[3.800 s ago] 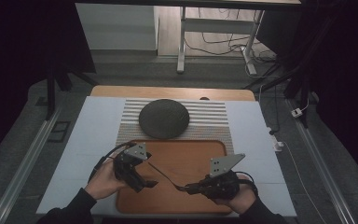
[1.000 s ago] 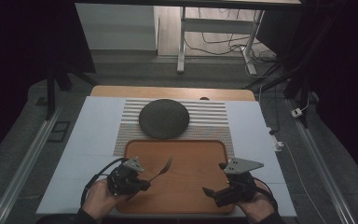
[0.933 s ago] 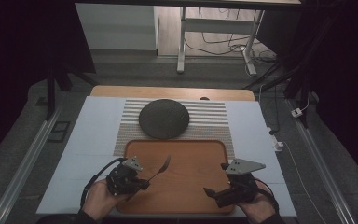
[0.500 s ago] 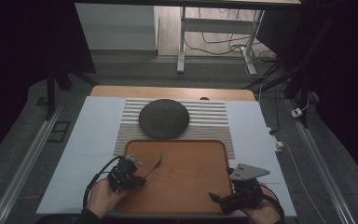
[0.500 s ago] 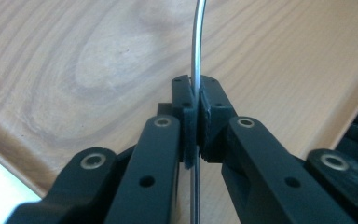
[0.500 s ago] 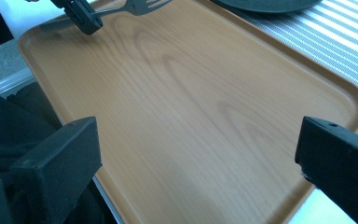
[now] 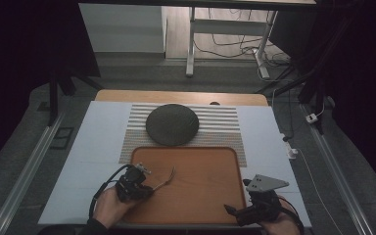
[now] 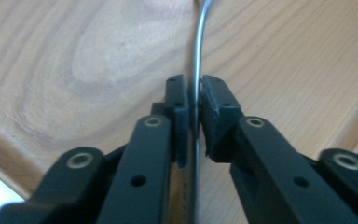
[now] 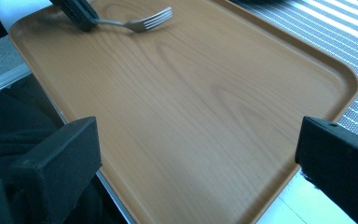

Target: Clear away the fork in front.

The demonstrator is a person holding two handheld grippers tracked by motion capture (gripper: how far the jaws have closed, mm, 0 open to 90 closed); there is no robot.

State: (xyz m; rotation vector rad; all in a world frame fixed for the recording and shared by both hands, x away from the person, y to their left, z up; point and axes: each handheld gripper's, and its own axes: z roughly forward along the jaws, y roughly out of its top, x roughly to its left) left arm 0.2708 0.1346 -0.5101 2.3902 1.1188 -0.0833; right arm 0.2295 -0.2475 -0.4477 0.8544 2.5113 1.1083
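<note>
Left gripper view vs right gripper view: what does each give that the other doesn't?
Left gripper view alone: the left gripper with its jaws shut on the fork's thin metal handle, seen close up. Right gripper view alone: the fork's tines, the striped mat beyond the tray, and the right gripper with its jaws wide apart and holding nothing. Both: the fork and the wooden tray under it.

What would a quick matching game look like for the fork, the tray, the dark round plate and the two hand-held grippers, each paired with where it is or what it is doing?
1 fork
2 dark round plate
3 right hand-held gripper
4 wooden tray

a on the striped mat
b jaws wide apart
c pinched by the left hand-held gripper
d nearest the person, under the fork

Pairs: 1-c, 2-a, 3-b, 4-d
</note>
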